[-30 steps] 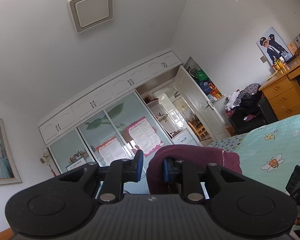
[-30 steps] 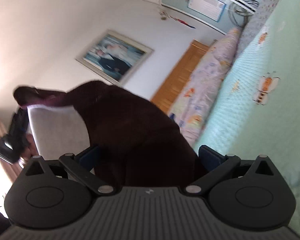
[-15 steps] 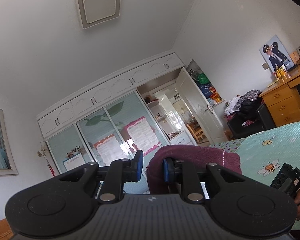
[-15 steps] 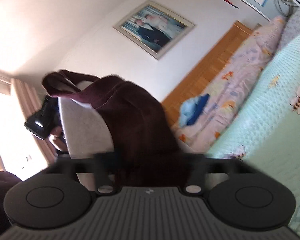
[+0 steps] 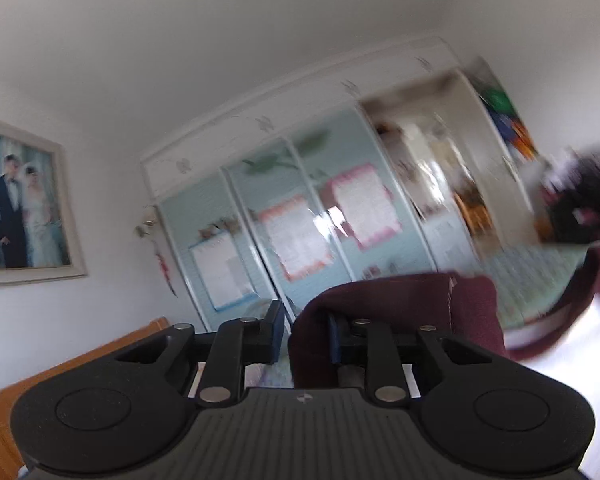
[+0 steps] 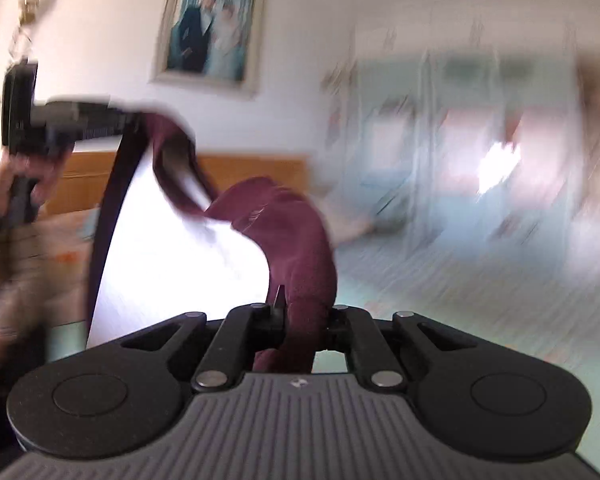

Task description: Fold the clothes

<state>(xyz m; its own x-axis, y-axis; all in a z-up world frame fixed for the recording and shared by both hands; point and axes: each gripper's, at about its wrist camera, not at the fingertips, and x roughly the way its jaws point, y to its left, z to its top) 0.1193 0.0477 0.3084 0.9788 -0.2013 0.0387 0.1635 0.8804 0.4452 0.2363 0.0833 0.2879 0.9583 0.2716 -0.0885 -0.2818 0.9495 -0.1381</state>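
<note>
In the half second before this moment the right gripper (image 6: 302,320) went from jaws spread around the maroon garment (image 6: 296,240) to jaws pinching a bunch of it. The left gripper (image 5: 302,332) kept its hold, jaws nearly together on a maroon edge. The cloth hung stretched in the air between both tools, above the green bed (image 6: 440,300). Both views were blurred, swinging toward the wardrobe (image 5: 312,208), so I judged the garment was being shaken out or carried over for a fold.
</note>
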